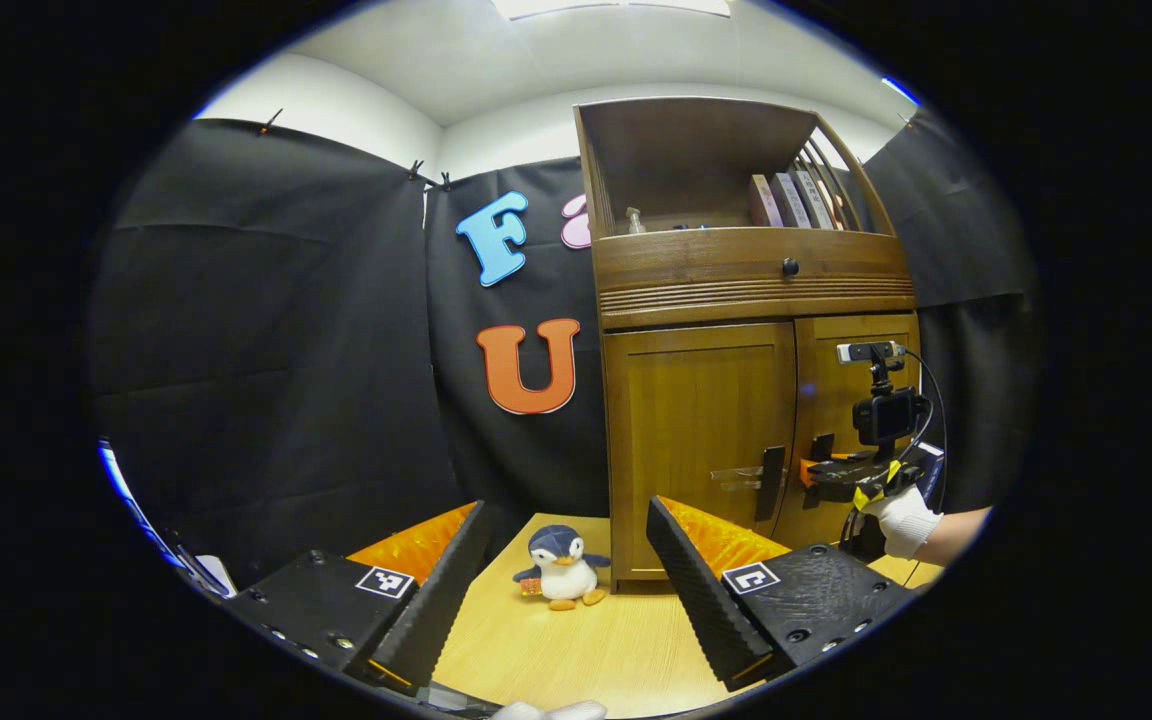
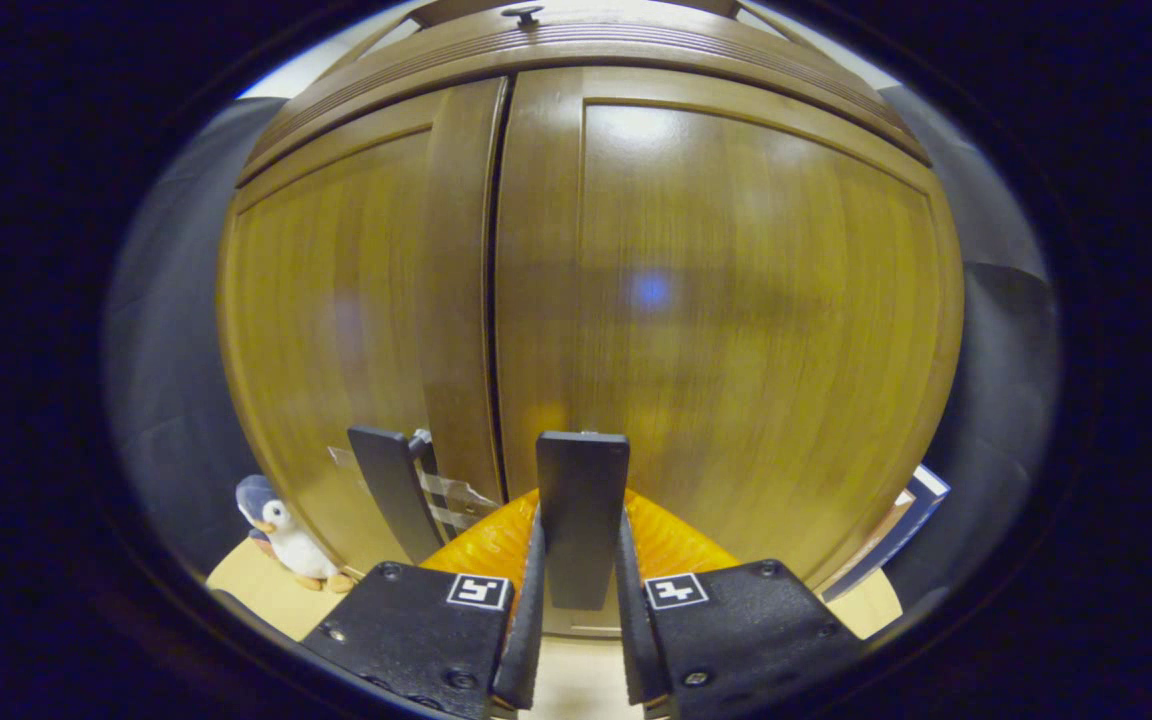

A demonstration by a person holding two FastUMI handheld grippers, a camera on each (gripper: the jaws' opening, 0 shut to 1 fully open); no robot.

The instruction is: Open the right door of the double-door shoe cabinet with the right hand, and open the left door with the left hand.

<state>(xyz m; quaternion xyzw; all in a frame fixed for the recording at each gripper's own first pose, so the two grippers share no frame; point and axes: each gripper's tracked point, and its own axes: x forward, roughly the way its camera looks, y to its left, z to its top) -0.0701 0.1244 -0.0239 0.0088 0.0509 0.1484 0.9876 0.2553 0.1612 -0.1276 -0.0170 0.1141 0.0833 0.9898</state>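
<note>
Brown cabinet (image 1: 701, 400) — black handles (image 2: 581, 515)

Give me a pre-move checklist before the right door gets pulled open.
1. Right gripper closed on the right door handle: ok, both fingers press the black handle's sides in the right gripper view.
2. Right door still shut: ok, it lies flush with the left door.
3. Left gripper ready for its turn: ok, open and back from the cabinet, not yet at the left door handle.
4. Swing path of the right door: cannot tell; a flat book-like item leans by the cabinet's right side.
5. Toy penguin out of the way: ok for the right door; it sits at the cabinet's left corner.
</note>
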